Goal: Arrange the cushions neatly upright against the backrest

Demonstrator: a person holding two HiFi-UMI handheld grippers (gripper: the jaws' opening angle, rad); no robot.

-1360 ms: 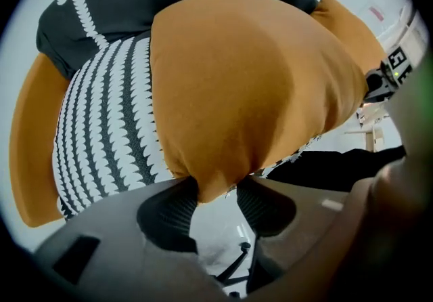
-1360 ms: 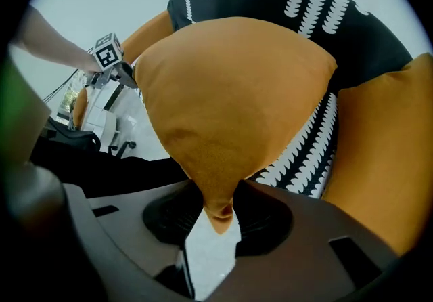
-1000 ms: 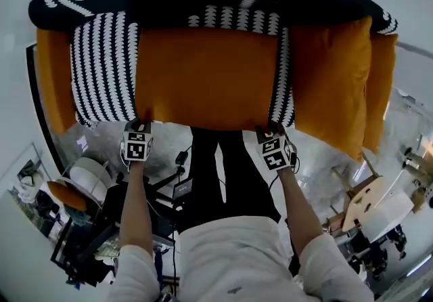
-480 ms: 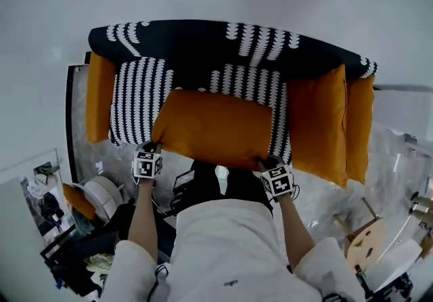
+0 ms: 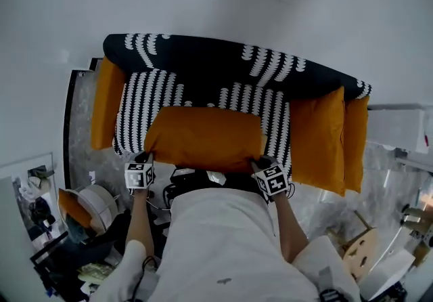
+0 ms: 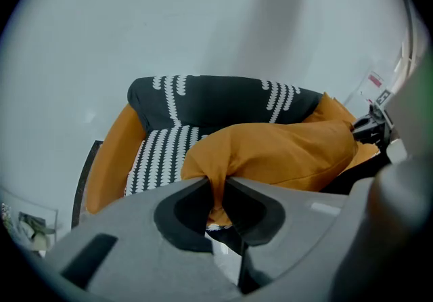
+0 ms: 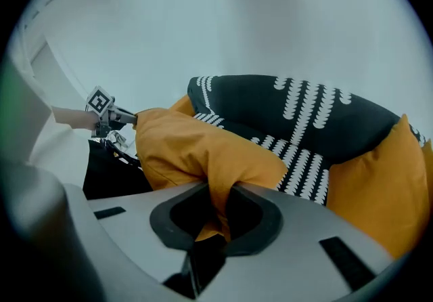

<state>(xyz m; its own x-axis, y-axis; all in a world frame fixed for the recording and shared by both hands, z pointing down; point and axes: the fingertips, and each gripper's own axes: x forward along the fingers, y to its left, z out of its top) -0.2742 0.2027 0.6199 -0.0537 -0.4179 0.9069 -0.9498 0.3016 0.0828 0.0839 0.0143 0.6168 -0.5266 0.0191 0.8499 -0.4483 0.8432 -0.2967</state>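
Observation:
I hold a plain orange cushion [image 5: 203,138] by its two near corners, lifted in front of a black sofa with white markings [image 5: 216,63]. My left gripper [image 5: 142,157] is shut on the cushion's left corner, with fabric bunched between the jaws [image 6: 218,189]. At the other corner my right gripper [image 5: 259,162] has just been closing and pinches a fold of the cushion [image 7: 220,199]. The cushion [image 6: 284,152] hangs between the two, above the striped seat [image 5: 145,108]. Another orange cushion [image 5: 318,138] leans at the sofa's right end.
Orange cushions line both arms, one at the left [image 5: 107,111] and one at the far right [image 5: 355,141]. A white wall stands behind the sofa. Rolls and clutter [image 5: 95,202] sit on the floor at left, a wooden stool [image 5: 362,253] at right.
Both grippers have risen with the orange cushion, lifting it off the seat's front. The sofa now looks smaller and farther away in the head view.

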